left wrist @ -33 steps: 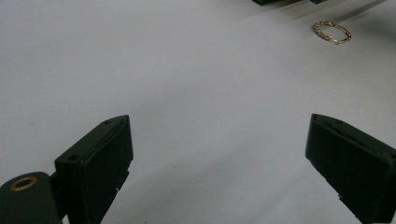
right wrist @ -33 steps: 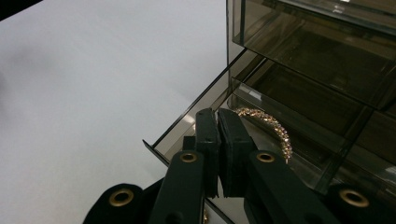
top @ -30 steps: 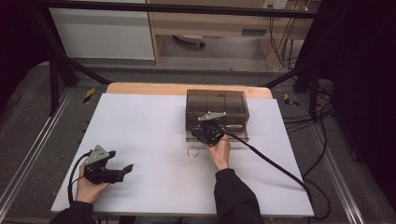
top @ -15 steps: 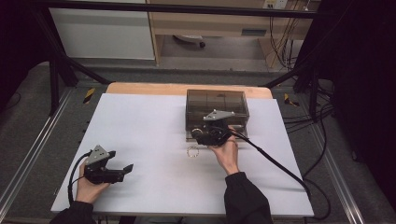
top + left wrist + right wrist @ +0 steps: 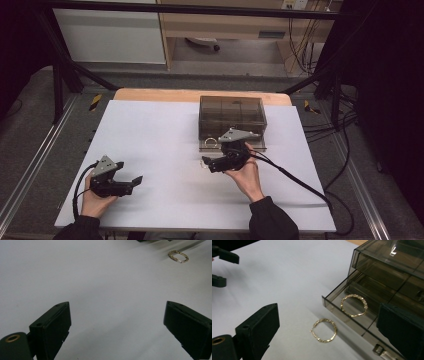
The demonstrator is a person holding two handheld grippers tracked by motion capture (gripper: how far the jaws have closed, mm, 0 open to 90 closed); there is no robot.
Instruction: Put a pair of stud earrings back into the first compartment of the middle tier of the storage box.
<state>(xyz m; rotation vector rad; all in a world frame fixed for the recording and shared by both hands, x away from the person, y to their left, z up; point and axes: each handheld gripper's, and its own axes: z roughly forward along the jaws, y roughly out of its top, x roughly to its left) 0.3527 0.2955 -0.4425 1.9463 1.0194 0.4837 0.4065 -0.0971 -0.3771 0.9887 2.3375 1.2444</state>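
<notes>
We see one thin gold twisted-wire hoop earring [image 5: 323,330] lying on the white table [image 5: 150,130], just beside the smoked-plastic box's open drawer [image 5: 352,317], w/ its twin [image 5: 354,305] inside. Both right gripper [image 5: 332,340] & left gripper [image 5: 117,330] gape wide, empty. Likely light, slippery, bendable; we'd pinch across the rim.

Dim room, evenly lit white table [image 5: 160,145], soft shadows, slightly blurred close-ups

cut off at the bottom edge of the high view: both forearms. in the right gripper view, smoky drawer box [image 5: 387,262] cropped at top and right, its open drawer [image 5: 352,315] partly hidden behind the near jaw. in the high view, earring [image 5: 210,142] too small to make out; far cabinet blurred.
</notes>
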